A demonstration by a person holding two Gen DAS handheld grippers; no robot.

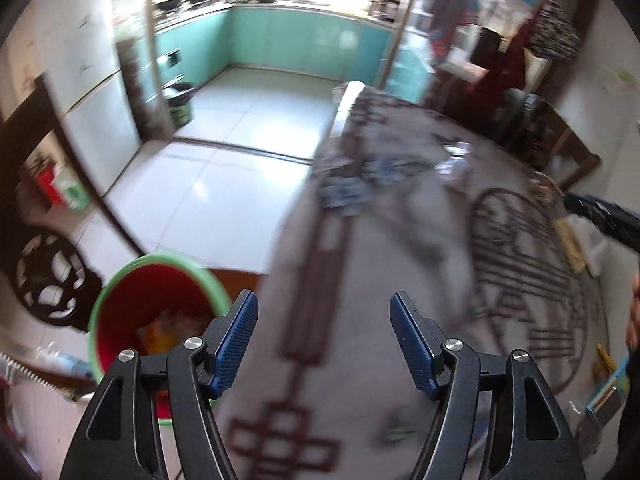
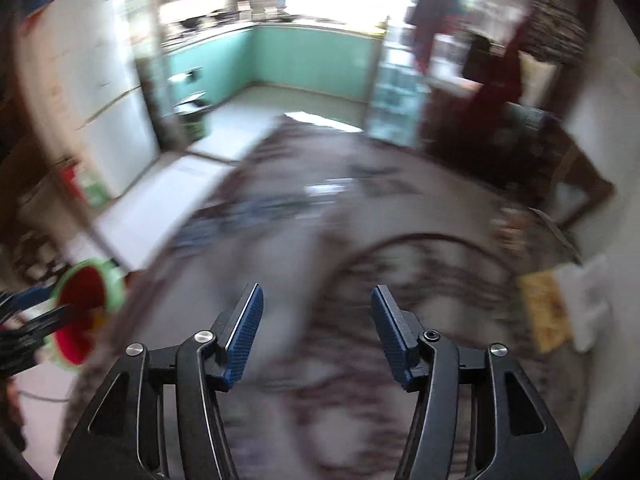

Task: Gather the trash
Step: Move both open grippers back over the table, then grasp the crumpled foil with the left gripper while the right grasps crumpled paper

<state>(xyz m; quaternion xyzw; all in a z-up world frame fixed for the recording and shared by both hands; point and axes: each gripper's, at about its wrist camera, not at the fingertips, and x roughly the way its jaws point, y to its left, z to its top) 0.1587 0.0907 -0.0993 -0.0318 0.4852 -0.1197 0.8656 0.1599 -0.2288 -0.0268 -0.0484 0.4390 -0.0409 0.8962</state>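
A red bin with a green rim (image 1: pixel 156 316) stands below the table's left edge, with orange wrappers inside. My left gripper (image 1: pixel 324 296) hangs open over the patterned tablecloth (image 1: pixel 360 360), just right of the bin, with nothing between its pads. Blue-and-white wrappers (image 1: pixel 352 190) and clear plastic (image 1: pixel 452 160) lie farther along the table. A yellow packet (image 1: pixel 570 240) lies at the right. My right gripper (image 2: pixel 317 289) is open and empty over the blurred cloth; the bin (image 2: pixel 84 304) is far to its left and the yellow packet (image 2: pixel 544 312) to its right.
A carved dark chair (image 1: pixel 52 280) stands left of the bin. White tiled floor (image 1: pixel 208 184) leads to a kitchen with teal cabinets (image 1: pixel 304 44). A white fridge (image 1: pixel 92 92) is on the left. Dark wooden furniture (image 1: pixel 552 136) stands behind the table.
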